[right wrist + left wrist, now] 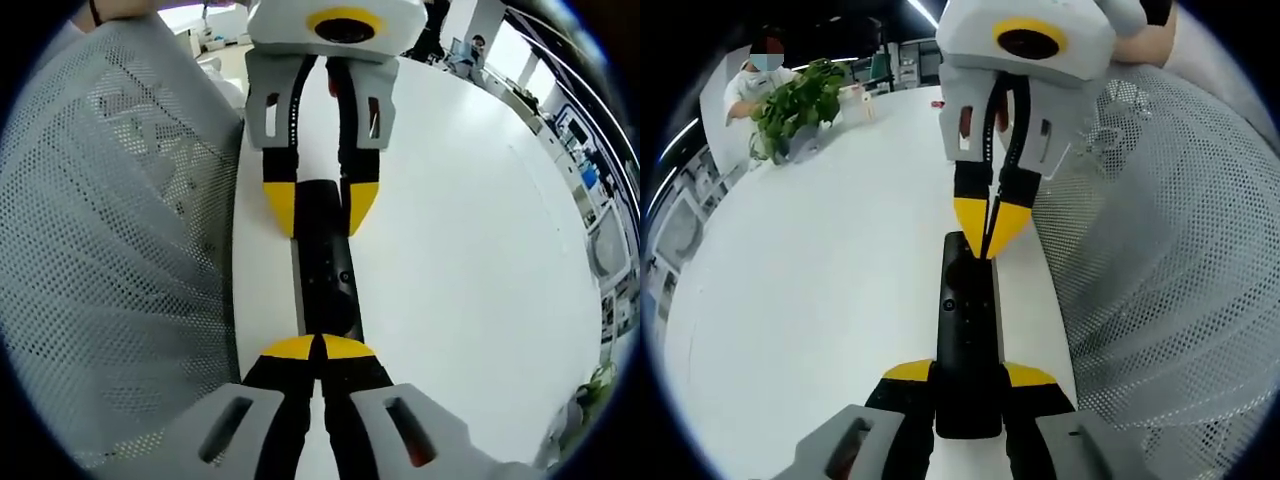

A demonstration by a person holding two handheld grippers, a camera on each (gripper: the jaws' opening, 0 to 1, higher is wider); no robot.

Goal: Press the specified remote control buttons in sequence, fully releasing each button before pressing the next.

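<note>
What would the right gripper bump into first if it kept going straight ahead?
The black remote right at its shut tips, probably. The right gripper already sits at the remote's end, with the left gripper holding the far end.

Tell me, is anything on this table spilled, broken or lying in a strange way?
Nothing stands out. The black remote lies flat on the white table, near its edge, clamped at one end by the left gripper. The right gripper, fingers closed, touches its other end. The potted plant far off stands upright.
</note>
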